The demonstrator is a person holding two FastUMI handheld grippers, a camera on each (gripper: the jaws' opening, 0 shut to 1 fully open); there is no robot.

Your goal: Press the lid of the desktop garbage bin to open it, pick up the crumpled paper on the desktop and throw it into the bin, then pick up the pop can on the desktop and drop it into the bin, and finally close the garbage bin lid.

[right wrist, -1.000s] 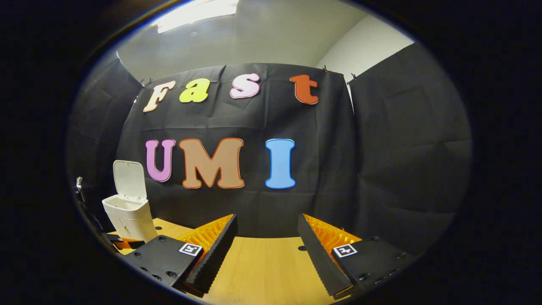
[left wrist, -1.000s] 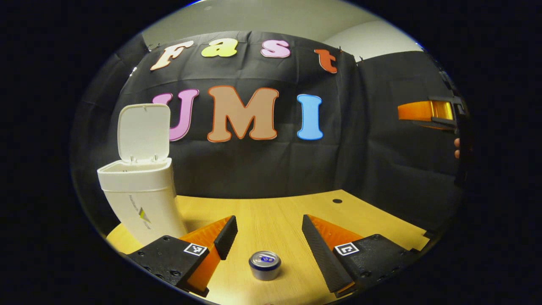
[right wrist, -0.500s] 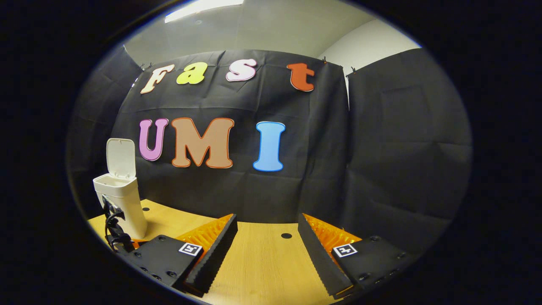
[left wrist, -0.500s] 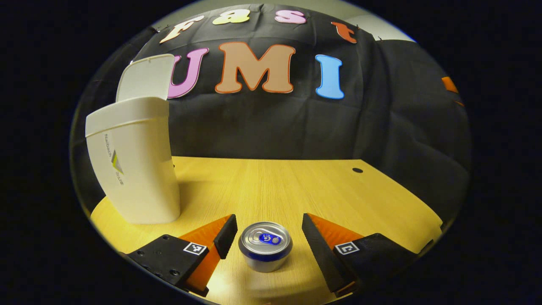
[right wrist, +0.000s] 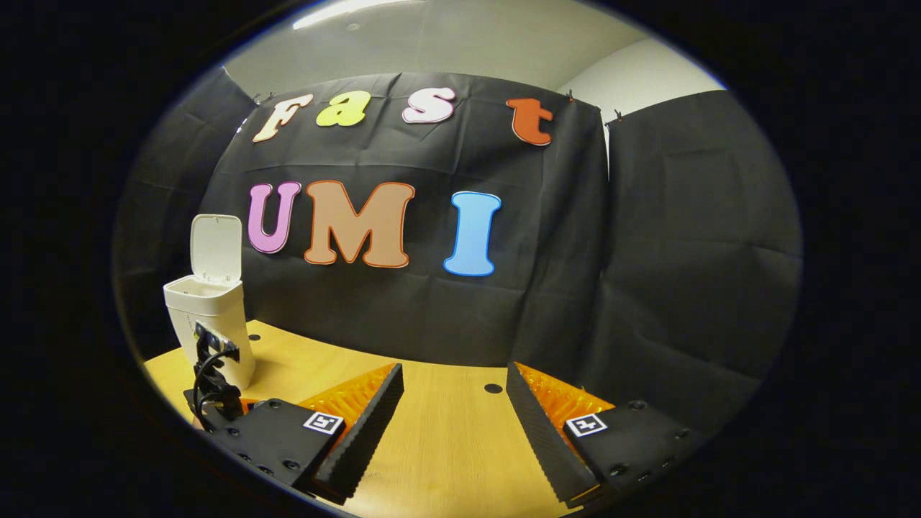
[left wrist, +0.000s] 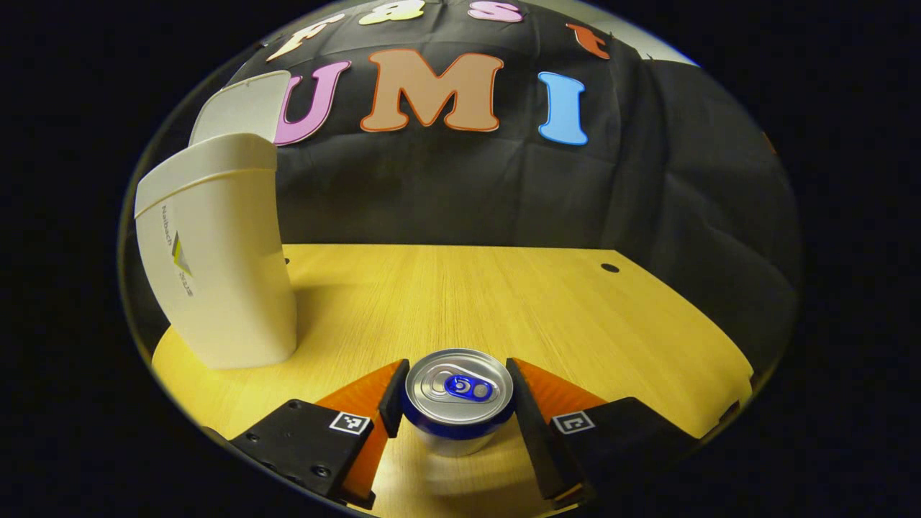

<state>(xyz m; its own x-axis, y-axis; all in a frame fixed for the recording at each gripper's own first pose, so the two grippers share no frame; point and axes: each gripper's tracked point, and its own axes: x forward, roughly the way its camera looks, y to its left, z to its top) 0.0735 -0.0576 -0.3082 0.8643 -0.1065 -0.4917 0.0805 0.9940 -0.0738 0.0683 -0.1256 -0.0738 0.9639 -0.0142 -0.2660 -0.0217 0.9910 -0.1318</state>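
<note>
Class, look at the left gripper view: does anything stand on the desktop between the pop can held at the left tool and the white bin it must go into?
Nothing visible does. The silver aluminium pop can sits between the left tool fingers, and only bare wooden desktop lies between it and the white plastic bin, whose lid stands open.

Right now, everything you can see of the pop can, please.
The pop can stands upright on the wooden desktop, seen from above in the left gripper view. It looks like metal: a silver top with a blue pull tab, a blue band beneath the rim, and a silvery lower body. It appears unopened and undented. It sits between the left gripper fingers, which close in against its sides; firm contact looks likely.
</note>
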